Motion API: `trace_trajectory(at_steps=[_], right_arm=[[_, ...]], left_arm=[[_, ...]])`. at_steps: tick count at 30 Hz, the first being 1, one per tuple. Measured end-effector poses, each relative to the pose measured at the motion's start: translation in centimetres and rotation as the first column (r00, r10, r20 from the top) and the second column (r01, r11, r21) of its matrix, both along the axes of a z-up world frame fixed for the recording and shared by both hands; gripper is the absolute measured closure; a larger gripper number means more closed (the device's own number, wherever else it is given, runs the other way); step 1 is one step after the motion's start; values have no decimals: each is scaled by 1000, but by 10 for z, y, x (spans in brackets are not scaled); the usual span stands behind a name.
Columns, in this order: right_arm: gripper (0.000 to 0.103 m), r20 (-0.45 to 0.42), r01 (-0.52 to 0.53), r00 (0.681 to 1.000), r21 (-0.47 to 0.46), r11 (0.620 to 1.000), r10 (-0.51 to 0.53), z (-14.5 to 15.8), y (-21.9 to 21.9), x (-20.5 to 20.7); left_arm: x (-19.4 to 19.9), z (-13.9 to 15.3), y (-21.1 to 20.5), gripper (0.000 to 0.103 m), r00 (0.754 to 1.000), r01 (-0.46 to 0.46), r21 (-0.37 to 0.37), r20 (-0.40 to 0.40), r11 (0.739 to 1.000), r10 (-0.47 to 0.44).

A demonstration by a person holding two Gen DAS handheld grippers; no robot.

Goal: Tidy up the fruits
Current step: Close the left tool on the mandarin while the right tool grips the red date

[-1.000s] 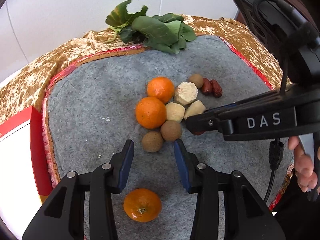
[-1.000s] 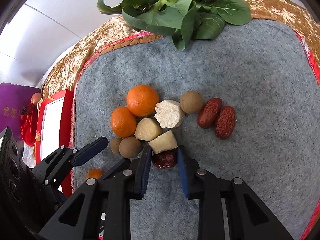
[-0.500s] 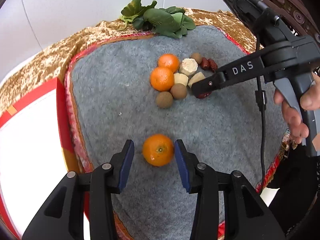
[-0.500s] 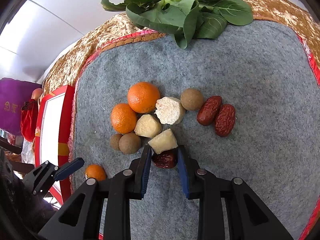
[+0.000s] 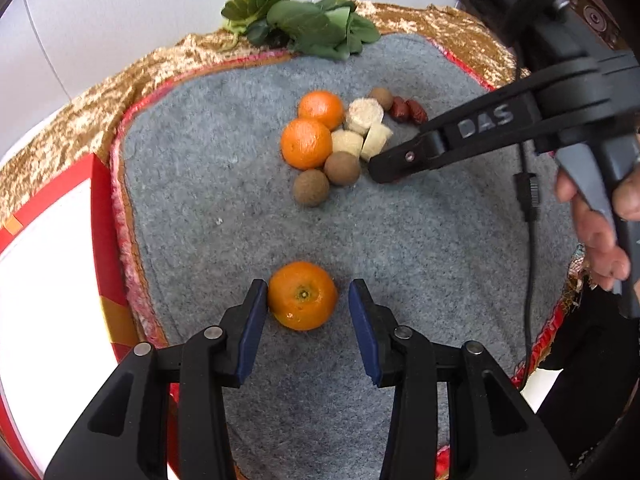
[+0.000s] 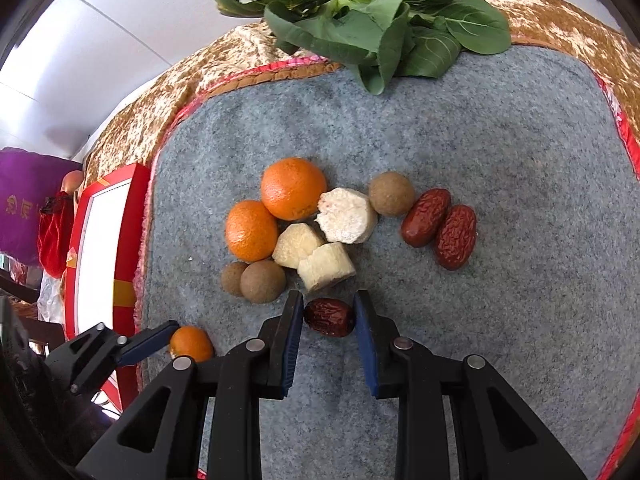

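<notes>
A lone orange [image 5: 303, 295] lies on the grey felt mat [image 5: 420, 240] between the fingers of my open left gripper [image 5: 308, 304], touching the left pad. It also shows in the right wrist view [image 6: 191, 344]. My right gripper [image 6: 325, 317] is open around a dark red date [image 6: 330, 317] on the mat. Beyond it lies a cluster: two oranges [image 6: 276, 206], three pale sugarcane chunks [image 6: 324, 240], three brown longans [image 6: 260, 280] and two red dates [image 6: 440, 230]. The right gripper [image 5: 380, 168] reaches beside the cluster in the left wrist view.
Leafy greens [image 6: 376, 28] lie at the mat's far edge on a gold patterned cloth [image 6: 168, 100]. A red and white box [image 5: 48, 272] stands left of the mat. A person's hand [image 5: 600, 216] and a black cable are at the right.
My left gripper pulled back from the cluster and now has the lone orange between its open fingers. My right gripper stayed at the dark date, its fingers slightly wider apart.
</notes>
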State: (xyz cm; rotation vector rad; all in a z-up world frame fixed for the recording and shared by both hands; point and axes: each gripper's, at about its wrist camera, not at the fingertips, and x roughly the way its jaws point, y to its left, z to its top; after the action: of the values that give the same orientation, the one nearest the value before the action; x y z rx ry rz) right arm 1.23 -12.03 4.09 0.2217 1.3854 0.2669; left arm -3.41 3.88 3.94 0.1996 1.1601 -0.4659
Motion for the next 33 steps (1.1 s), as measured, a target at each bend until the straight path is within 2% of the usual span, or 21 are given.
trace_trajectory(at_steps=[3,5,14,24,28,33], right_arm=[[78,4,-21,1000,22,1000,21,3,5,-4],[78,10,-38,999,19,999,38,4,10,-6],[82,23,-55,998,60,997,54,7,16,-8],[85,66,-100,994,146,984,91,13,41,-8],[85,84,-110,991,105,988,102,14,50,-9],[81,69,-104,993,102,989,97,9,48,-11]], left_arm=[[1,-2,0,64,1000,-2,-2,-3,1000,2],[3,-1,2,70,1000,-15,-13,1,1000,15],[6,1,6,71,1000,-27,-29,2,999,27],[-5,27,37,71,992,-109,-62,49,992,112],[-6,31,52,71,988,-145,-71,50,987,149],[-9,34,52,71,988,-140,-75,57,987,144]])
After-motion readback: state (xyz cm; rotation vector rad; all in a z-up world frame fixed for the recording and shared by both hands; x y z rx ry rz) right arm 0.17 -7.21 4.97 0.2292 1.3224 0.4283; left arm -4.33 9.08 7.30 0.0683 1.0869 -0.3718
